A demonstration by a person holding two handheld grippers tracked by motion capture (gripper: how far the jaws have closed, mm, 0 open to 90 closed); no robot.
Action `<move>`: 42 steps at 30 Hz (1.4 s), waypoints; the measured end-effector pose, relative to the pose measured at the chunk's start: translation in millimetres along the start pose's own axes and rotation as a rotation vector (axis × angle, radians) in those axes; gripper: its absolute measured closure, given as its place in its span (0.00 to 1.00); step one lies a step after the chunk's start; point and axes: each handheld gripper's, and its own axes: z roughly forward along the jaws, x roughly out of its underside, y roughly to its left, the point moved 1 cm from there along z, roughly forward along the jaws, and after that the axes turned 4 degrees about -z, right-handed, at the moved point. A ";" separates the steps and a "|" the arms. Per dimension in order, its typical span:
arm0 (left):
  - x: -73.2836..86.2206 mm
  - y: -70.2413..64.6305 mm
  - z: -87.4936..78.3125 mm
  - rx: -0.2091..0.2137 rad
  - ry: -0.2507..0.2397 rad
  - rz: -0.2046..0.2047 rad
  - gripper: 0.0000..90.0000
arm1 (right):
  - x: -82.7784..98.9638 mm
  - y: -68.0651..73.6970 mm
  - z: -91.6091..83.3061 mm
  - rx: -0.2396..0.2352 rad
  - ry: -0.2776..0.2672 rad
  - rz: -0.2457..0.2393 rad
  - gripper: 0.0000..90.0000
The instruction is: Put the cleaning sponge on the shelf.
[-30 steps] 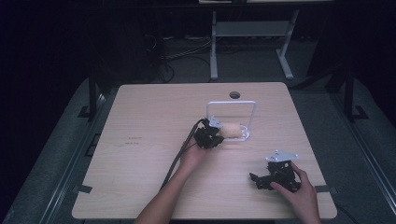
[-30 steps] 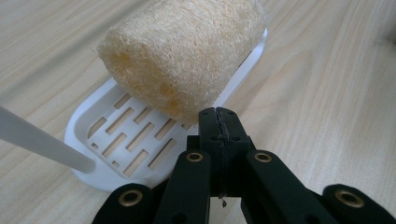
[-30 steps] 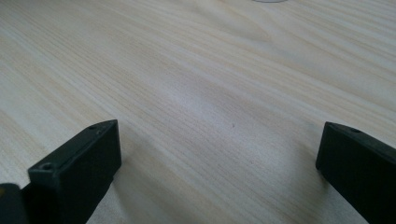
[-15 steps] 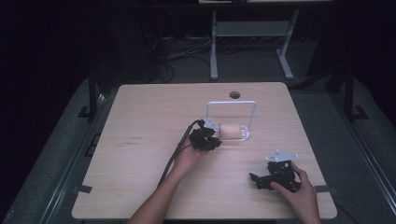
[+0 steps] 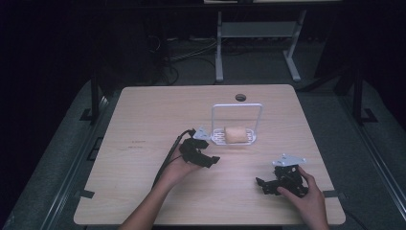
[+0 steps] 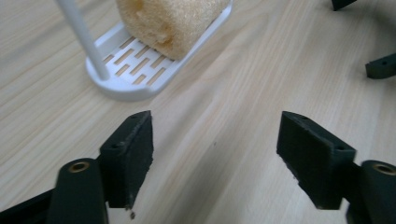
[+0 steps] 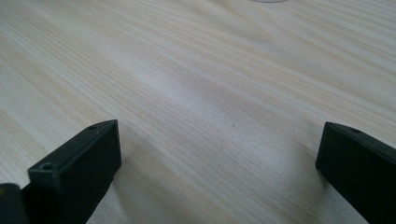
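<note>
High view: you are holding the left gripper (image 5: pixel 209 160) near the middle of the desk (image 5: pixel 143 115), just short of the white rack (image 5: pixel 237 109), where the sponge (image 5: pixel 235 134) is lying on the slatted base, toward the far edge.
Left gripper view: your jaws have just been opening and are standing wide with nothing between them; the sponge (image 6: pixel 168 21) is resting in the rack (image 6: pixel 135 70) ahead, apart from the pads (image 6: pixel 140 149).
Right gripper view: your right gripper (image 7: pixel 219 158) is gaping over bare desk (image 7: pixel 196 70) near the right front corner, gripping nothing.
Step in hand: you seem to be letting go, the sponge sitting placed.
Next move: probably drawing the left gripper clear without nudging the rack.
</note>
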 end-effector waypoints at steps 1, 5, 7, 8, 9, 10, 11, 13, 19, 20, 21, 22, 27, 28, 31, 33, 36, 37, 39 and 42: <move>0.0 0.0 0.0 0.000 0.000 0.000 0.27 | 0.0 0.0 0.0 0.000 0.000 0.000 0.00; 12.2 3.4 -14.7 -0.012 -0.017 0.002 0.22 | 0.0 0.1 -0.1 -0.001 0.000 0.001 0.00; 17.5 5.2 -20.6 -0.024 -0.023 0.002 0.20 | 0.0 0.0 -0.1 -0.002 0.000 0.000 0.00; 20.4 5.7 -23.6 -0.028 -0.024 -0.001 0.20 | 0.0 0.1 -0.1 -0.001 0.000 0.001 0.00; 24.6 6.6 -26.8 -0.032 -0.031 -0.007 0.19 | 0.0 0.0 0.0 0.000 0.000 0.000 0.00; 27.2 7.2 -28.8 -0.035 -0.031 -0.011 0.18 | 0.0 0.0 0.0 0.000 0.000 0.001 0.00; 32.0 8.1 -31.9 -0.042 -0.030 -0.014 0.18 | 0.0 0.0 0.0 0.000 0.000 0.000 0.00; 34.9 8.7 -33.8 -0.046 -0.028 -0.016 0.17 | 0.0 0.0 0.0 0.000 0.000 0.000 0.00; 59.8 14.1 -49.2 -0.075 -0.035 -0.041 0.17 | 0.0 0.0 0.0 0.000 0.000 0.000 0.00; 59.8 14.1 -49.2 -0.075 -0.035 -0.041 0.16 | 0.0 0.0 0.0 0.000 0.000 0.000 0.00; 67.2 14.1 -53.3 -0.085 -0.033 -0.045 0.16 | 0.0 0.0 0.0 0.000 0.000 0.000 0.00; 67.2 14.1 -53.3 -0.085 -0.033 -0.045 0.16 | 0.0 0.0 0.0 0.000 0.000 0.000 0.00; 84.5 13.9 -64.9 -0.115 -0.029 -0.045 0.16 | 0.0 0.0 0.0 0.000 0.000 0.000 0.00; 87.7 14.0 -67.0 -0.117 -0.030 -0.053 0.16 | 0.0 0.0 0.0 0.000 0.000 0.000 0.00; 98.6 15.0 -72.0 -0.123 -0.027 -0.059 0.16 | 0.0 0.0 0.0 0.000 0.000 0.000 0.00; 106.4 15.5 -74.6 -0.142 -0.009 -0.064 0.16 | 0.0 0.0 0.0 0.000 0.000 0.000 0.00; 117.3 17.2 -79.3 -0.146 -0.007 -0.084 0.16 | 0.0 0.0 0.0 0.000 0.000 0.000 0.00; 120.3 17.6 -81.0 -0.148 -0.007 -0.088 0.16 | 0.0 -0.1 0.1 0.000 -0.001 -0.001 0.00; 125.5 18.6 -84.1 -0.165 -0.001 -0.089 0.16 | 0.0 -0.1 0.1 0.000 -0.002 -0.001 0.00; 131.8 20.2 -87.5 -0.177 0.012 -0.092 0.16 | -0.1 -0.1 -0.1 0.000 0.001 -0.001 0.00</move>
